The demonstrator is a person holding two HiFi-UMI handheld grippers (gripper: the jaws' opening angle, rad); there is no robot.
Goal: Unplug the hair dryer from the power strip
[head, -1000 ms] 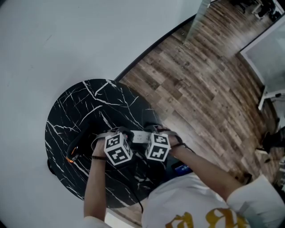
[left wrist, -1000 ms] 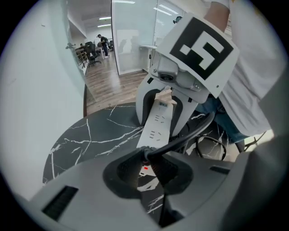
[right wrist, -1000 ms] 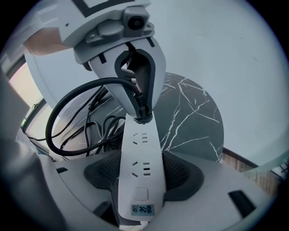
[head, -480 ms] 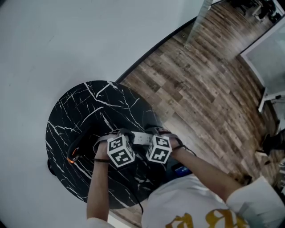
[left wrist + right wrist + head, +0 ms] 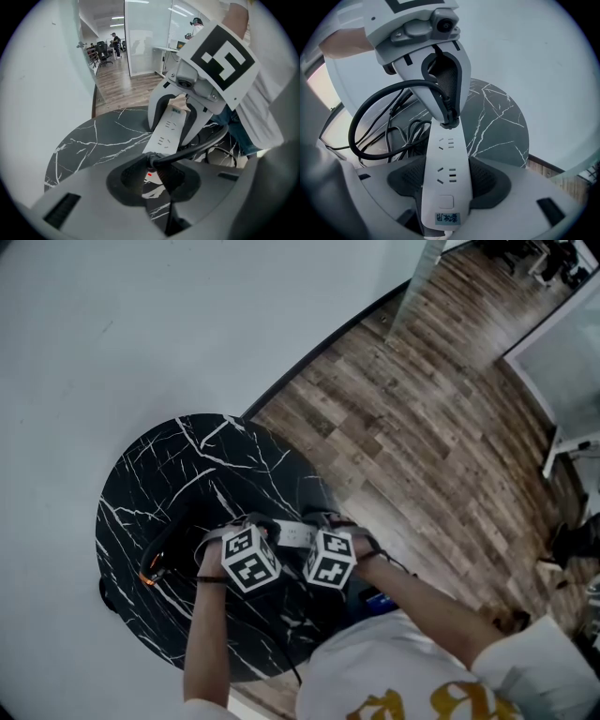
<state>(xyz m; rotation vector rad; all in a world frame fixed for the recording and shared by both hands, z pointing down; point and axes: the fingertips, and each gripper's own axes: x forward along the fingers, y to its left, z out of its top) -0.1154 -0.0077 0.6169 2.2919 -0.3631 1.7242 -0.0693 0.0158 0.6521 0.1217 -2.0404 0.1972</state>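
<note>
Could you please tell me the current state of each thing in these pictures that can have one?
Plug: seated in the end socket of the power strip, clamped by the left gripper.
Power strip: gripped near its switch end by the right gripper.
Spare sockets: empty.
Cord: looping loosely over the table.
Left gripper: shut on the plug.
Right gripper: shut on the power strip.

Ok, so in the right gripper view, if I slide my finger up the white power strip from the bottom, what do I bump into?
Along the power strip, near to far: blue label → square button → first empty sockets → second empty sockets → black plug → left gripper.
</note>
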